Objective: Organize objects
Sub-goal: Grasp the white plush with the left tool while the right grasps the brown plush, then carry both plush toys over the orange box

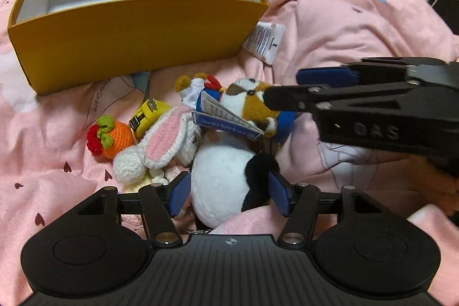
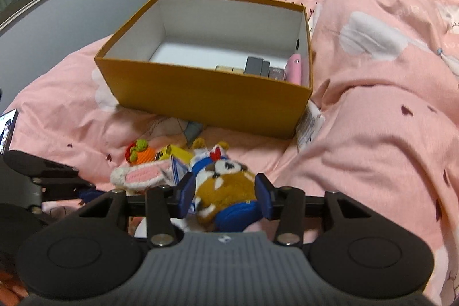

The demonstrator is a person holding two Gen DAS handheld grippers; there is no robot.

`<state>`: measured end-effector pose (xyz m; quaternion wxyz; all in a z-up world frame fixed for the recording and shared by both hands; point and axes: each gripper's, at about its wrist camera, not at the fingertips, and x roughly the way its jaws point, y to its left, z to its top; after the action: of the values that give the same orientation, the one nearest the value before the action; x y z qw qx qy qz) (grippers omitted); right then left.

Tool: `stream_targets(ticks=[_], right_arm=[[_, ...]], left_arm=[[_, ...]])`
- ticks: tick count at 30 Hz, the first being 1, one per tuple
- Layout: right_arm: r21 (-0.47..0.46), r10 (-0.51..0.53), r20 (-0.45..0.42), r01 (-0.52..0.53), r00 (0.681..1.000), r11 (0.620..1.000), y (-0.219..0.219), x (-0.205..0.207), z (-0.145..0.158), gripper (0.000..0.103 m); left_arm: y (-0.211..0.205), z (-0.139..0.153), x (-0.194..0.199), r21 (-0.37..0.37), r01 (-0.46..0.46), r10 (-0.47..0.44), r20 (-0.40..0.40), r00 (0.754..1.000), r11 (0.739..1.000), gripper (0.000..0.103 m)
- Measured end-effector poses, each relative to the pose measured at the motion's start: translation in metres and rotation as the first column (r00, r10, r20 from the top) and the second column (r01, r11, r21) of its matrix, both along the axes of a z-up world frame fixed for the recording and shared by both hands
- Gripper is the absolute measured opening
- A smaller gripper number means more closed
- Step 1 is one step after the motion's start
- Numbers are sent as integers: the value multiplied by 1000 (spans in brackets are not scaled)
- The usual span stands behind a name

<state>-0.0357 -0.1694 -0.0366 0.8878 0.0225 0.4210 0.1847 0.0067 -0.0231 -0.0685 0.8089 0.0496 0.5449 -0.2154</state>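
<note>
Two grippers work over a heap of small toys on a pink quilt [image 1: 358, 19]. Left of the left gripper [image 1: 229, 192] lie a knitted orange fruit [image 1: 116, 139], a yellow tape measure [image 1: 146, 116] and a knitted rabbit [image 1: 163, 142]. Between its jaws sits the white belly of a plush cat [image 1: 223, 177]; the blue pads stand wide on either side, and whether they touch the plush cannot be told. Ahead of these jaws, past the toys, stands a yellow box [image 1: 123, 45] with a few small items in its right end. From the right edge of the left view the right gripper [image 2: 225, 195] reaches in toward the cat's head. In its own view its jaws sit close around a brown and blue plush toy [image 2: 226, 191], pads against its sides. A white label [image 1: 265, 40] lies beside the box's right corner.
</note>
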Motion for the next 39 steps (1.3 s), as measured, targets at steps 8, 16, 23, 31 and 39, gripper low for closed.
stream_targets(ticks=[8, 16, 23, 31, 39], right_arm=[[0, -9, -20, 9, 1000, 1000, -4, -5, -5, 49], [-48, 32, -25, -33, 999, 998, 5, -3, -8, 54], [-72, 56, -12, -57, 998, 996, 7, -4, -5, 54], [-114, 85, 18, -82, 996, 990, 4, -5, 2, 54], [-262, 248, 54, -226, 967, 938, 23, -9, 4, 54]], left_arm=[[-17, -19, 1, 47, 26, -24, -33, 999, 999, 75], [-27, -36, 11, 105, 37, -32, -45, 998, 994, 76], [-19, -38, 14, 82, 10, -6, -48, 999, 997, 68], [14, -9, 7, -55, -90, 86, -66, 994, 994, 65], [44, 33, 5, -162, -169, 174, 17, 985, 972, 65]])
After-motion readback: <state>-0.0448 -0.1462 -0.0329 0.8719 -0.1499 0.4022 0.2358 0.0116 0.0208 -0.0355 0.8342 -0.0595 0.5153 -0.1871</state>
